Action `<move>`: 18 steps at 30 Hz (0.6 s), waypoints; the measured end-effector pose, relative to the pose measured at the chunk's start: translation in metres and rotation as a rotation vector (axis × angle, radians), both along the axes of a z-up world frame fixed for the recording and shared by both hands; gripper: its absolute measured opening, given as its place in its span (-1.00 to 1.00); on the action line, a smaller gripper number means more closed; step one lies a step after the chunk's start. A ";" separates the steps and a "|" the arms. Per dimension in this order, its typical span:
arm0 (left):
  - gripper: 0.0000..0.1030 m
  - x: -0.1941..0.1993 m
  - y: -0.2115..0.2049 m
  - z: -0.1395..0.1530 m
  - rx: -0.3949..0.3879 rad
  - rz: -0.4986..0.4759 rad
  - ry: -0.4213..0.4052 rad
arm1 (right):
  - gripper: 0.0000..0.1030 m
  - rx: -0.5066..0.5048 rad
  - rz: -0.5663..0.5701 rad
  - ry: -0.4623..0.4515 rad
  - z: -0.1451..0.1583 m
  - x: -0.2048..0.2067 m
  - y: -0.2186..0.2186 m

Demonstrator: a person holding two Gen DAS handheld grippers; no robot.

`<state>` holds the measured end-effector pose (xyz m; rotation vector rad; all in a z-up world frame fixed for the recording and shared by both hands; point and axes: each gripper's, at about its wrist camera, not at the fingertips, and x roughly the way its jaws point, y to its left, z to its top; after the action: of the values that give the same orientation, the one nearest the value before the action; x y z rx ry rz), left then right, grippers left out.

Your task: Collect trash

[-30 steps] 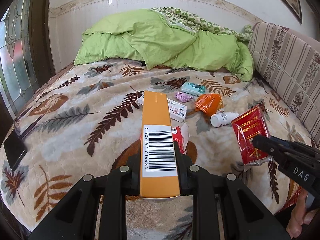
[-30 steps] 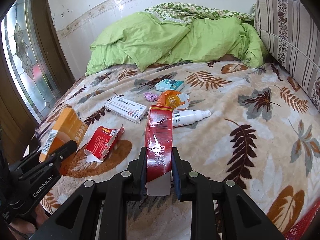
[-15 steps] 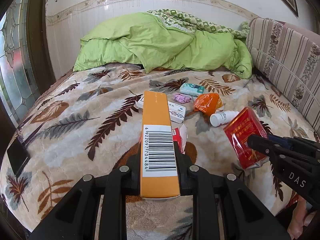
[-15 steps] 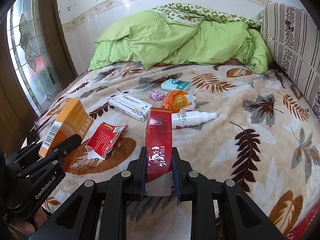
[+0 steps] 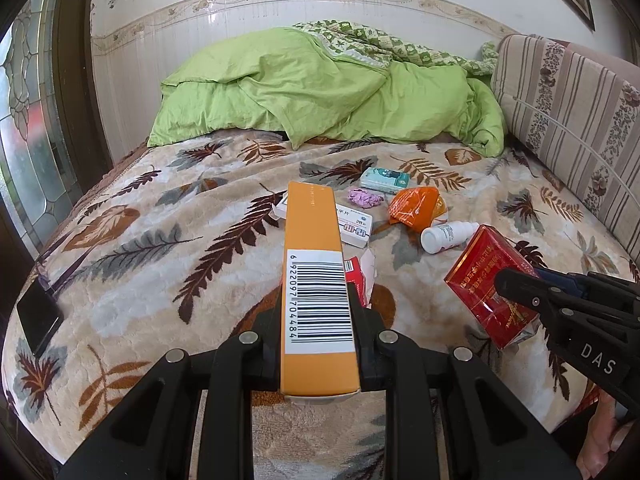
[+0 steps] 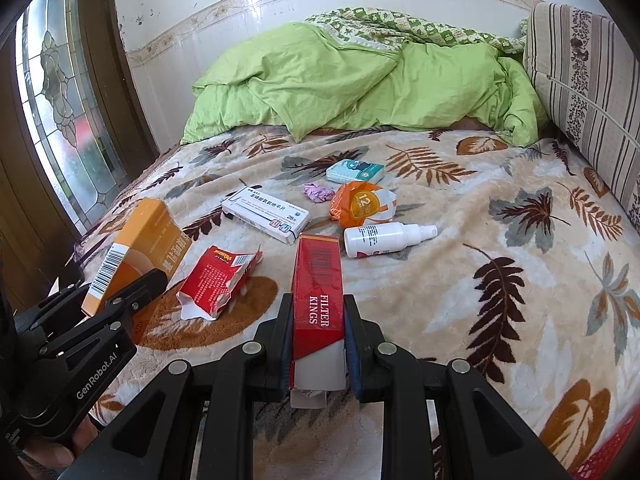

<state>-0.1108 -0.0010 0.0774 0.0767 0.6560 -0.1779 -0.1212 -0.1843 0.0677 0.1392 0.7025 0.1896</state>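
Observation:
My left gripper [image 5: 318, 312] is shut on a long orange box [image 5: 314, 264] with a barcode, held above the leaf-patterned bed; the box also shows in the right wrist view [image 6: 140, 248]. My right gripper [image 6: 318, 320] is shut on a red cigarette pack [image 6: 318, 288], which also shows in the left wrist view [image 5: 488, 280]. On the blanket lie a torn red packet [image 6: 216, 280], a white medicine box [image 6: 266, 214], a white spray bottle [image 6: 384, 238], an orange wrapper [image 6: 360, 204], a purple crumpled scrap [image 6: 318, 192] and a teal tissue pack [image 6: 354, 171].
A green quilt [image 5: 332, 92] is heaped at the bed's far end. A striped cushion [image 5: 576, 120] lines the right side. A black phone [image 5: 38, 320] lies at the bed's left edge. A stained-glass door [image 6: 60, 92] stands on the left.
Both grippers have lifted and pulled back a little with their boxes; the bed items sit lower and farther in view. Nothing was let go.

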 end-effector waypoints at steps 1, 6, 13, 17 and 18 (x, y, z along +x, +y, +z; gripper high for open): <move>-0.56 0.000 0.000 0.000 0.001 0.001 -0.001 | -0.55 0.002 -0.001 0.001 0.000 0.000 0.000; -0.56 0.000 0.000 0.000 0.000 -0.001 0.000 | -0.55 0.004 -0.002 0.002 0.000 0.000 -0.001; -0.56 0.000 -0.001 0.000 0.001 0.000 -0.001 | -0.55 0.006 -0.003 0.001 0.000 0.000 -0.001; -0.56 0.000 -0.001 0.000 0.001 -0.001 -0.001 | -0.55 0.006 -0.003 0.000 0.000 0.000 -0.001; -0.56 0.000 -0.001 0.000 0.002 -0.001 -0.002 | -0.55 0.006 -0.003 0.001 -0.001 0.000 -0.002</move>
<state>-0.1112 -0.0019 0.0773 0.0789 0.6540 -0.1777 -0.1211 -0.1858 0.0672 0.1458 0.7026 0.1892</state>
